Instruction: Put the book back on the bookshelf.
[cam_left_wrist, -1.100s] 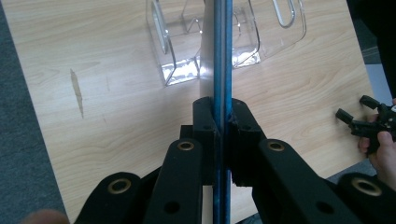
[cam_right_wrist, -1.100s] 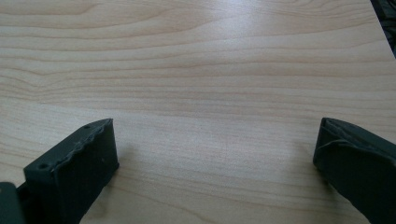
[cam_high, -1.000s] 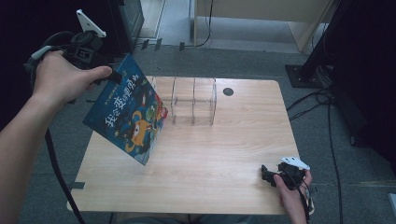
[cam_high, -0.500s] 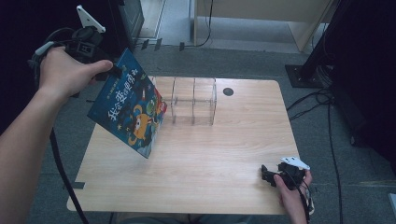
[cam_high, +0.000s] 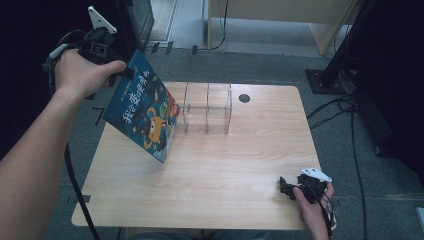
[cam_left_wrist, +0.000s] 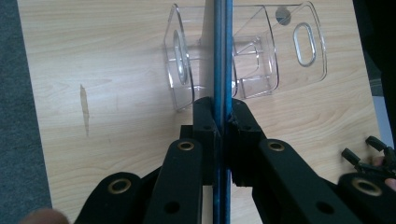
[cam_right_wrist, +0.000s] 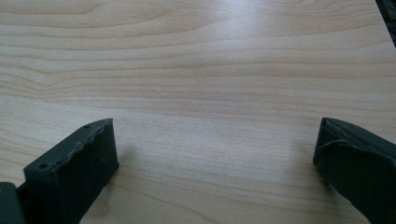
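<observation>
Left tool (cam_high: 122, 74) clamps the picture book (cam_high: 142, 112) by its top edge, hanging it edge-on just left of the clear rack (cam_high: 207, 107) for slotting in, while right tool (cam_high: 286, 187) rests released on the worktop (cam_high: 225, 170).

Left hand-held gripper (cam_high: 125, 74) w/ book (cam_high: 145, 112) has shifted slightly right, toward clear organizer (cam_high: 207, 107).
</observation>
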